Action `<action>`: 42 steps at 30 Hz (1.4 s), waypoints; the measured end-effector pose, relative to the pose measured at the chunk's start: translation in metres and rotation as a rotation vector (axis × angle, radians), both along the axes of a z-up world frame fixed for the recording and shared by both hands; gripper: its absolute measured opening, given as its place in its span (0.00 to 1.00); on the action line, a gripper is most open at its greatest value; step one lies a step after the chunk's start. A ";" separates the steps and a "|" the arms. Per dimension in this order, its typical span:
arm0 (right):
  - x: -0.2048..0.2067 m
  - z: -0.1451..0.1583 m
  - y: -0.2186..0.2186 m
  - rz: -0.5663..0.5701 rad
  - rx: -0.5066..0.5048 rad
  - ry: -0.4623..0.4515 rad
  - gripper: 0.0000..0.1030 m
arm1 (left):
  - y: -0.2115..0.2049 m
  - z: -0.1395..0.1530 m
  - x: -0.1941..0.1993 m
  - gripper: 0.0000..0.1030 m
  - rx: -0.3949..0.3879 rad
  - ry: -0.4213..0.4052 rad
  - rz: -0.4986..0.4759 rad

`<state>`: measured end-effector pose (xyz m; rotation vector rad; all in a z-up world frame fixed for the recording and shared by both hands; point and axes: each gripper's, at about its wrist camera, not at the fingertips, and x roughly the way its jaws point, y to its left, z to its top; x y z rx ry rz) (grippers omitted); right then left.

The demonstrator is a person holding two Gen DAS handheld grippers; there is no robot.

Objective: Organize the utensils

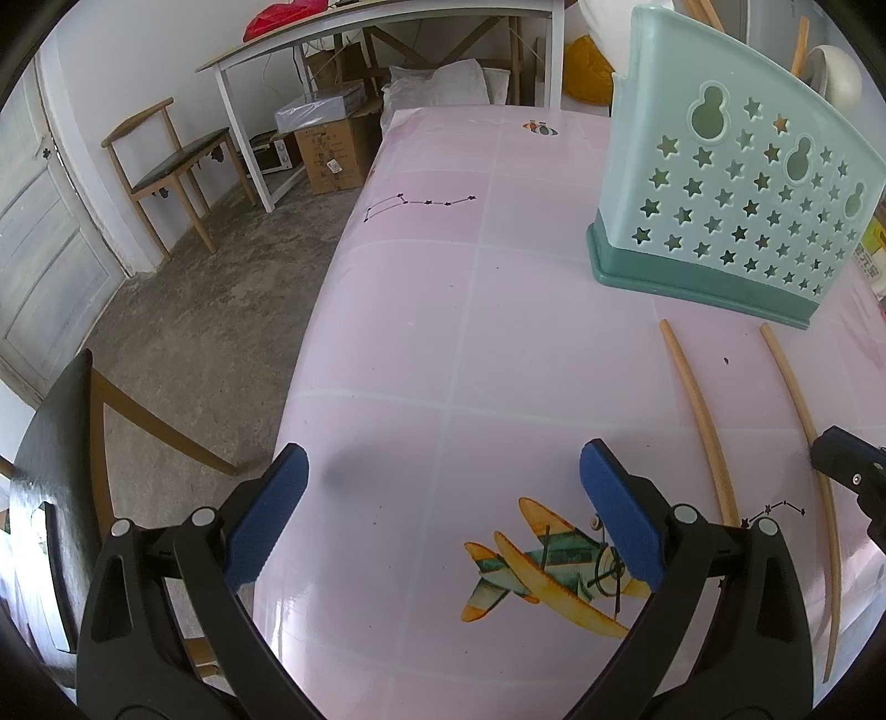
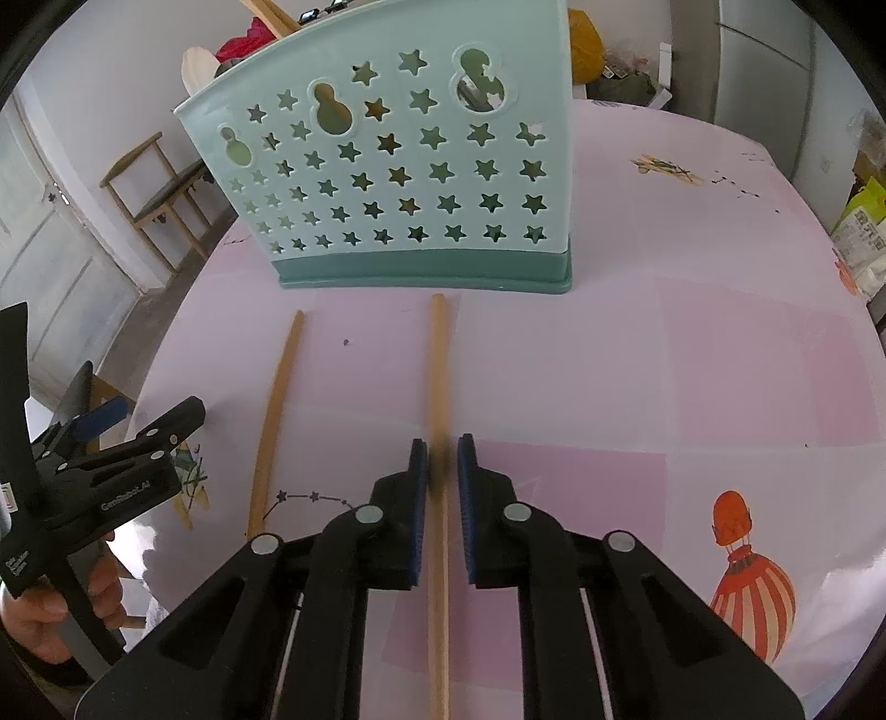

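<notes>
Two wooden chopsticks lie on the pink table in front of a mint utensil holder (image 2: 387, 183) with star holes. My right gripper (image 2: 441, 448) straddles the right chopstick (image 2: 438, 360); its blue pads stand close on either side with a thin gap showing, so it is open. The other chopstick (image 2: 271, 421) lies loose to the left. My left gripper (image 1: 443, 459) hovers wide open near the table's left edge with nothing between its fingers. The left wrist view shows the holder (image 1: 720, 221), both chopsticks (image 1: 703, 421) (image 1: 797, 399) and the right gripper (image 1: 847, 459) at the right one. Wooden utensils stand in the holder.
The pink table (image 1: 421, 310) carries printed planes, a balloon and star patterns. A dark chair (image 1: 61, 498) stands against its left edge, with another chair (image 1: 166, 171), a white desk (image 1: 387, 33) and cardboard boxes (image 1: 332, 149) beyond. Snack bags (image 2: 858, 238) sit at the far right.
</notes>
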<state>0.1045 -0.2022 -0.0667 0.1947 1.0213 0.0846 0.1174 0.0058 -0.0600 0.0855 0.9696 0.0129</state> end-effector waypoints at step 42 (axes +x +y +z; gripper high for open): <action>0.001 -0.003 -0.010 -0.032 0.004 -0.001 0.07 | -0.001 -0.002 -0.001 0.92 0.001 -0.002 0.001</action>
